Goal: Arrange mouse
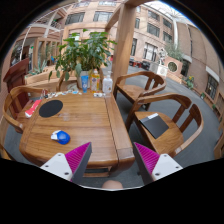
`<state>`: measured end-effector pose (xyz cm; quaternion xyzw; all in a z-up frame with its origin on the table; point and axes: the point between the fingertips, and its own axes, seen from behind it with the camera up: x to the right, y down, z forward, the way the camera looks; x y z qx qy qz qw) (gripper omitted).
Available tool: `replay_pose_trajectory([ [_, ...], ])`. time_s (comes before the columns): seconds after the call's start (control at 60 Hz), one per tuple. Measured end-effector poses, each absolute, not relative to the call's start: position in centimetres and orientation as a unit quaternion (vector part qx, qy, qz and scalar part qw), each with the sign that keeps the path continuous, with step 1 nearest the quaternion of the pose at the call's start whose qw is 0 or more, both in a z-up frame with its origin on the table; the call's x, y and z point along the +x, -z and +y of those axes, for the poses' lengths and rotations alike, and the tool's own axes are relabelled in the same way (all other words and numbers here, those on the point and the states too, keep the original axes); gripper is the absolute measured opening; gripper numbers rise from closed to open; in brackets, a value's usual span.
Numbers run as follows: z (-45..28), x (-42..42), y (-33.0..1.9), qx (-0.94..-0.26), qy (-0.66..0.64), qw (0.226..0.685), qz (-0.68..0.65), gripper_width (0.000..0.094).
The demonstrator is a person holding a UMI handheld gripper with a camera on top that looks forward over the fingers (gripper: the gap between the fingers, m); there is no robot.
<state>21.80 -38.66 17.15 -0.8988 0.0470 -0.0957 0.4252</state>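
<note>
Open jaws hover off the table [95, 125] edge, mouse [62, 137] well ahead.

table [85, 120]: wood, warm brown, planks with visible seams, smooth with a light sheen
armchairs [168, 128]: wood of the same brown tone, curved arms, smooth and slightly glossy
mouse [62, 137]: blue, looks like plastic, glossy
mouse pad [50, 107]: dark, matt, flat oval; cloth or rubber cannot be told
gripper [112, 160]: open fingers in pale grey plastic, matt
finger pads [77, 157]: magenta, ribbed surface, matt
bottle [108, 82]: clear plastic, shiny
potted plant [88, 48]: green leaves, slightly glossy
flat red item [33, 106]: beside the mouse pad, material cannot be told
floor [190, 108]: pale, hard, smooth
</note>
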Motion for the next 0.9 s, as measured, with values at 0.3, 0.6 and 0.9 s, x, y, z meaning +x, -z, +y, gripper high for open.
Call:
replay_pose_trajectory([
  [0.3, -40.6, 21.8, -11.2, -0.907, 0.085, 0.408, 0.061, 0.0851],
  [0.6, -37.8, 11.0, -3.9, -0.912, 0.001, 0.41, -0.006, 0.0848],
  [0.9, -29.6, 3.6, 0.1, -0.893, -0.016, 0.445, -0.061, 0.0853],
])
